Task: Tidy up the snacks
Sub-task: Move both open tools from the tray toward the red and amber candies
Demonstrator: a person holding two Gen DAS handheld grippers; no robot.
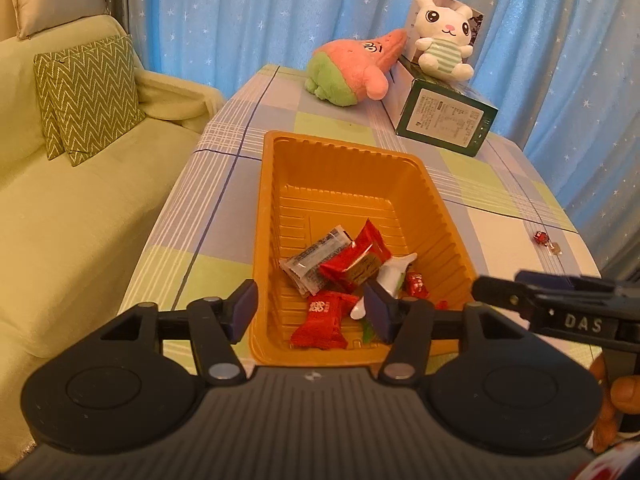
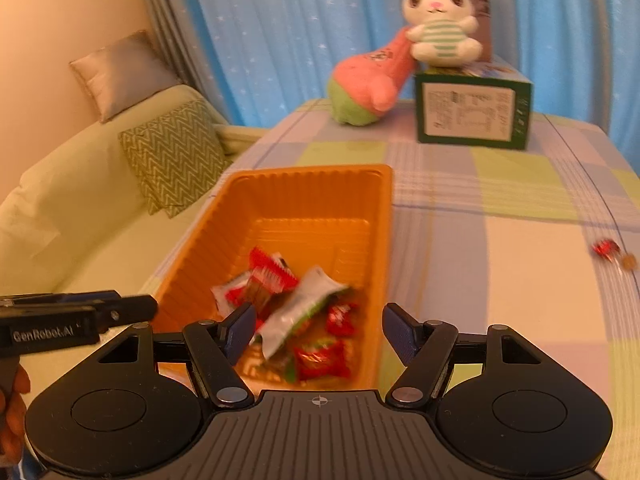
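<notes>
Your left hand-held gripper (image 1: 310, 310) and right hand-held gripper (image 2: 318, 330): both apart, empty | tray (image 1: 260, 216): most snacks (image 1: 340, 268) inside | left: two candies (image 1: 546, 241) loose on worktop (image 1: 500, 184)

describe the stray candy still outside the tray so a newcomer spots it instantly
Start at the orange tray on the checked tablecloth. Look to its right, near the table's edge: a small red candy sits there with a tiny clear-wrapped piece beside it. It is the only red wrapper outside the tray.
</notes>
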